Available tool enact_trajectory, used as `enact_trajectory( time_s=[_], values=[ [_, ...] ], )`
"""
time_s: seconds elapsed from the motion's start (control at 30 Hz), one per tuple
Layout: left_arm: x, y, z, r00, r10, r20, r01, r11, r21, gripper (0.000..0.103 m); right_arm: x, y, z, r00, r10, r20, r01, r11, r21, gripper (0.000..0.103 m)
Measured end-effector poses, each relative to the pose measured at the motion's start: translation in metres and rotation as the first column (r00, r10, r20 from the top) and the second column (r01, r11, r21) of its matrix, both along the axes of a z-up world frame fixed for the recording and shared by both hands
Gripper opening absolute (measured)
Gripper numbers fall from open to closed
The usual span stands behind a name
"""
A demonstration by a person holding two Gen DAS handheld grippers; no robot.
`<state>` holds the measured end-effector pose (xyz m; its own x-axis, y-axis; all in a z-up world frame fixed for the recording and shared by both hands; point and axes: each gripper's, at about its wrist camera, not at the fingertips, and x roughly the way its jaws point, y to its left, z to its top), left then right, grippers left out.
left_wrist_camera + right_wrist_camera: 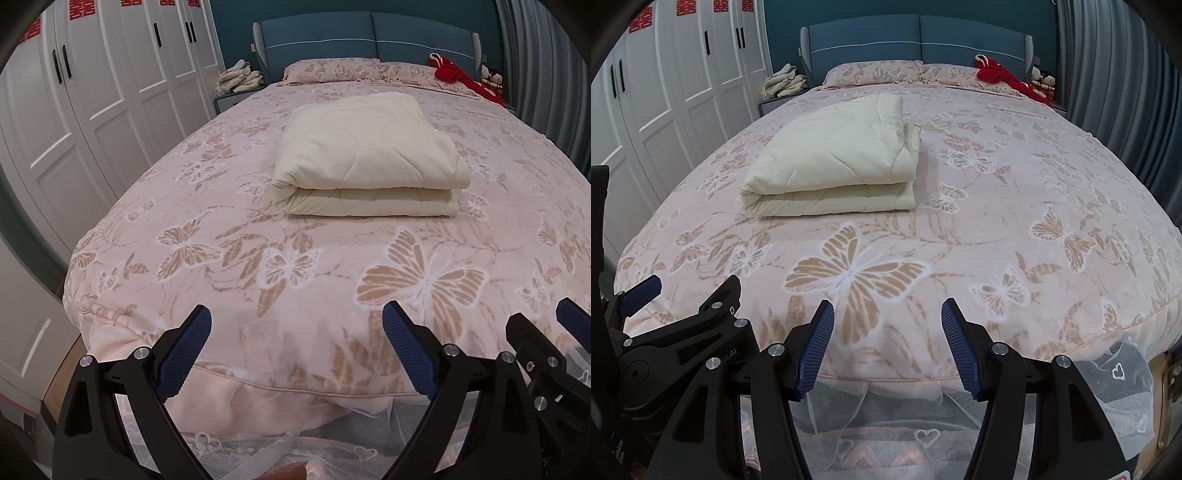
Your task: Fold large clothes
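Observation:
A cream quilt [369,158] lies folded into a thick rectangle in the middle of the bed; it also shows in the right wrist view [834,166]. My left gripper [295,332] is open and empty over the foot edge of the bed, well short of the quilt. My right gripper [886,328] is open and empty beside it, also over the foot edge. The right gripper's fingers [535,332] show at the right edge of the left wrist view, and the left gripper's fingers [720,295] at the left of the right wrist view.
The bed wears a pink butterfly-patterned cover [295,258] with a lace skirt [886,435] below. Pillows [332,70], a blue headboard [369,37], red cloth [458,77] and dolls are at the far end. White wardrobes [92,92] stand left, a nightstand with a cloth pile [240,77], grey curtains [1126,92] right.

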<state>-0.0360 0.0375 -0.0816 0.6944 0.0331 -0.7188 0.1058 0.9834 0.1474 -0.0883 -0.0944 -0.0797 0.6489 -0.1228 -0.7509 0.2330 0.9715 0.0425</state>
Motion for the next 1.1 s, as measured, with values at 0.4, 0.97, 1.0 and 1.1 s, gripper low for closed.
enact_trajectory(
  time_s=[0.4, 0.97, 1.0, 1.1],
  values=[
    [-0.0009, -0.0006, 0.001, 1.0, 0.001, 0.001, -0.001, 1.0, 0.002, 0.091, -0.0018, 0.0002, 0.0012, 1.0, -0.002, -0.001, 0.002, 1.0, 0.001, 0.06],
    [-0.0011, 0.0014, 0.0022, 1.0, 0.003, -0.008, -0.003, 1.0, -0.009, 0.091, -0.0016, -0.0005, 0.0016, 1.0, -0.001, -0.001, 0.001, 1.0, 0.001, 0.06],
    [-0.0014, 0.001, 0.0024, 1.0, 0.004, -0.005, -0.004, 1.0, -0.007, 0.091, -0.0013, -0.0006, 0.0015, 1.0, -0.001, -0.001, 0.001, 1.0, 0.001, 0.06],
    [-0.0007, 0.0009, 0.0028, 1.0, 0.003, -0.003, -0.003, 1.0, -0.001, 0.091, -0.0017, -0.0005, 0.0017, 1.0, -0.001, -0.001, 0.001, 1.0, 0.001, 0.06]
  ],
)
